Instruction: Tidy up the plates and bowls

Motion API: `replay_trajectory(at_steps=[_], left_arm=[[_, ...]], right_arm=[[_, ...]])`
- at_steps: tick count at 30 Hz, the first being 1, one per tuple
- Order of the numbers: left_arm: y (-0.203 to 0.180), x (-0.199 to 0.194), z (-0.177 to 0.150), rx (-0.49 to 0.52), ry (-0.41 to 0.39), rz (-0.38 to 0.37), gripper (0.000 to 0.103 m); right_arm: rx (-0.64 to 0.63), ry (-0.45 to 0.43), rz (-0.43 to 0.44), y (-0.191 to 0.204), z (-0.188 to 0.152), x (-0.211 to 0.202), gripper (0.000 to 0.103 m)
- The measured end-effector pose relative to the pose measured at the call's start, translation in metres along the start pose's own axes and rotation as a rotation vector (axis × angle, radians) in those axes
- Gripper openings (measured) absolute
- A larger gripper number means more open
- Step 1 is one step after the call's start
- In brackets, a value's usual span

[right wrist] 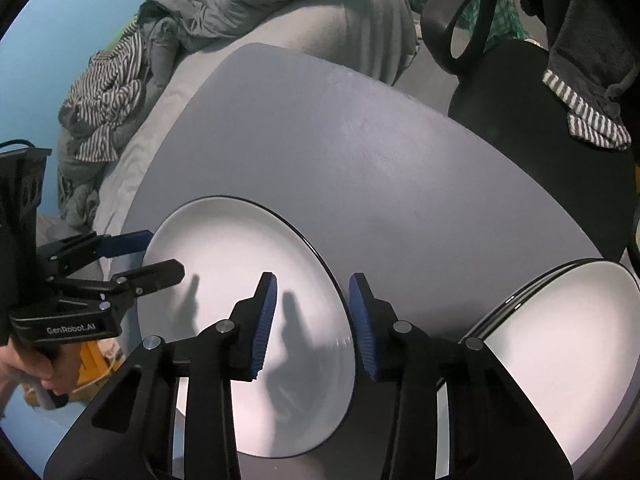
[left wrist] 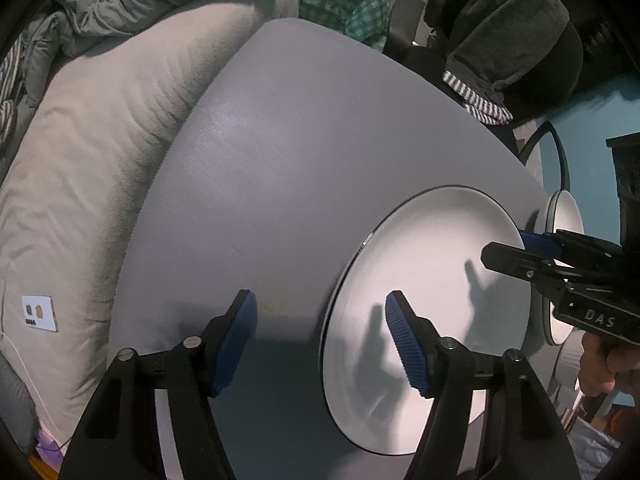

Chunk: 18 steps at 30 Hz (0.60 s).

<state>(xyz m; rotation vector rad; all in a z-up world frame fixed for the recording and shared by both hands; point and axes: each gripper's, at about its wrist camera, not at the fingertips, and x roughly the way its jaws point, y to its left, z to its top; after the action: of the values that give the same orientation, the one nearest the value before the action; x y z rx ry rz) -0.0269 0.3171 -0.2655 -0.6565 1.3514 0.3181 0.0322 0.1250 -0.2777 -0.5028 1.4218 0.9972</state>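
A large white plate (left wrist: 432, 264) with a dark rim lies flat on the grey table (left wrist: 288, 152); it also shows in the right wrist view (right wrist: 240, 256). My left gripper (left wrist: 322, 340) is open, its jaws straddling the plate's left rim. My right gripper (right wrist: 312, 320) is open, its jaws straddling the plate's right rim. Each gripper shows in the other's view, left (right wrist: 160, 252) and right (left wrist: 516, 248). A stack of white plates (right wrist: 568, 344) sits at the table's right edge; it also shows in the left wrist view (left wrist: 568, 216).
A grey sofa cushion (left wrist: 92, 184) with heaped clothes (right wrist: 108, 96) runs along the table's left side. A black chair (right wrist: 520, 92) with a dark garment (left wrist: 508, 36) stands beyond the far right edge. The table's far half (right wrist: 360, 140) is bare.
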Motion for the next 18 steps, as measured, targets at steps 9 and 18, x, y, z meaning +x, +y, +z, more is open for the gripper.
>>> replay_trajectory(at_steps=[9,18], left_arm=[[0.003,0.001,-0.009,-0.008,0.026,-0.026,0.055],[0.007,0.0,-0.016,0.011,0.062,-0.041,0.039]], right_arm=[[0.02,0.059,-0.016,-0.002,-0.009,0.005,0.022],[0.064,0.071,-0.011,0.0,-0.026,0.006,0.018]])
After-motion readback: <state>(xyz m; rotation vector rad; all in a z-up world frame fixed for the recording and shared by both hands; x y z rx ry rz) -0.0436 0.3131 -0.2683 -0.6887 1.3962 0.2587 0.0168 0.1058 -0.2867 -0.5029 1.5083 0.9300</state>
